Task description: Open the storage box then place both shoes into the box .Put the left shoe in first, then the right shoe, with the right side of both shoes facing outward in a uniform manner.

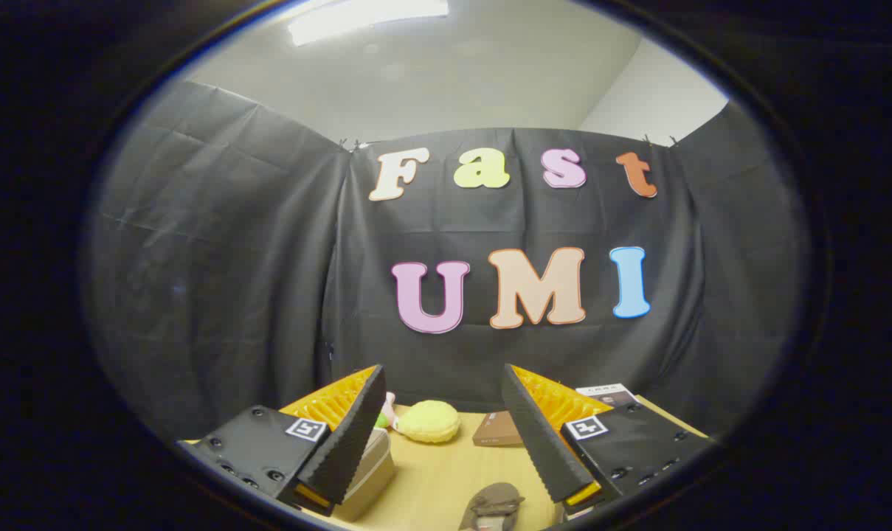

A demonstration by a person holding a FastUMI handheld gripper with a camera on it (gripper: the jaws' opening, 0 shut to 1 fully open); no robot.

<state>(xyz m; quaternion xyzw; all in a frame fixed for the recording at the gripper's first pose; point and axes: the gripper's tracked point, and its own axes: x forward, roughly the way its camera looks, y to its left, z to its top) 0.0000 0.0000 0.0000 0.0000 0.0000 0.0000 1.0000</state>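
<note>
My gripper (443, 376) is held high over the wooden table (446, 472) and stands open, with nothing between its fingers. A brown shoe (492, 507) lies on the table low down between the fingers, close to the right one, partly cut off. A beige storage box (368, 472) sits by the left finger, which hides much of it; I cannot tell whether its lid is open.
A yellow plush toy (429, 421) lies at the far side of the table, with a small pink and green toy (385, 413) beside it. A brown flat box (499, 429) rests near the right finger. A dark booklet (608, 394) lies at the back right.
</note>
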